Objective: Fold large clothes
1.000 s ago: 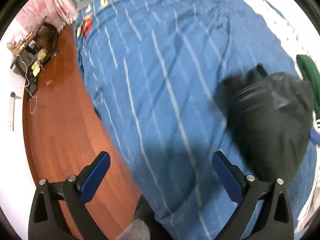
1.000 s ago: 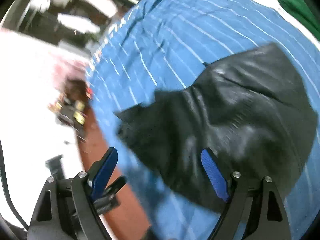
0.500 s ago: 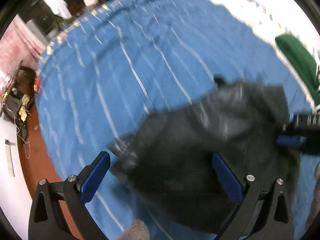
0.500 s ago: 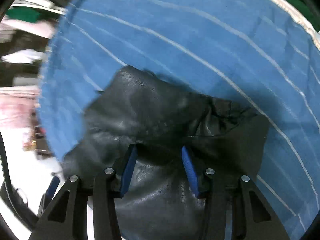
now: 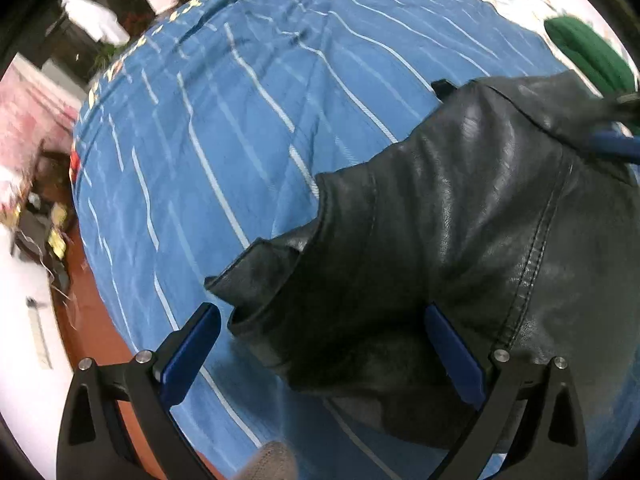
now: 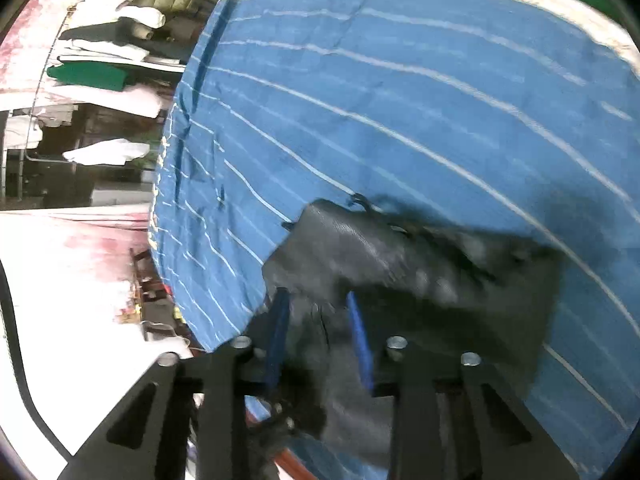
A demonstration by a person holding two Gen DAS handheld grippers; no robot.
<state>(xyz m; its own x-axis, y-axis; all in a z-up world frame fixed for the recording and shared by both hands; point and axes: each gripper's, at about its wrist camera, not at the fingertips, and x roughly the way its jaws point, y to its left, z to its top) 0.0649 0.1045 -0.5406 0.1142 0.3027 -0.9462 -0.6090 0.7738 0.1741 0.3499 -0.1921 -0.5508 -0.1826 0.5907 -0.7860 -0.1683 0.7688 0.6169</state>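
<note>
A black leather garment [image 5: 460, 220] lies crumpled on a blue bedspread [image 5: 240, 120] with white stripes. My left gripper [image 5: 320, 316] hangs just above its near left edge. Its jaws stand wide open on either side of a folded flap, and the pads do not touch the leather. In the right wrist view the garment [image 6: 400, 272] fills the lower middle. My right gripper [image 6: 317, 296] is closing its jaws, and a bunched fold of leather fills the narrow gap between the blue pads. One blue finger [image 5: 612, 144] of that gripper shows at the right edge of the left wrist view, on the garment's far side.
A green cloth [image 5: 588, 52] lies at the bed's far right. Red-brown wooden floor [image 5: 80, 320] borders the bed's edge, with cluttered low furniture [image 5: 40, 216] beyond. Shelves of folded clothes [image 6: 100, 72] stand past the bed. A grey-gloved hand [image 5: 272, 460] shows at the bottom.
Both grippers have come down and across onto the black garment. The right jaws have narrowed from wide open to a small gap around a leather fold. The left jaws have stayed wide.
</note>
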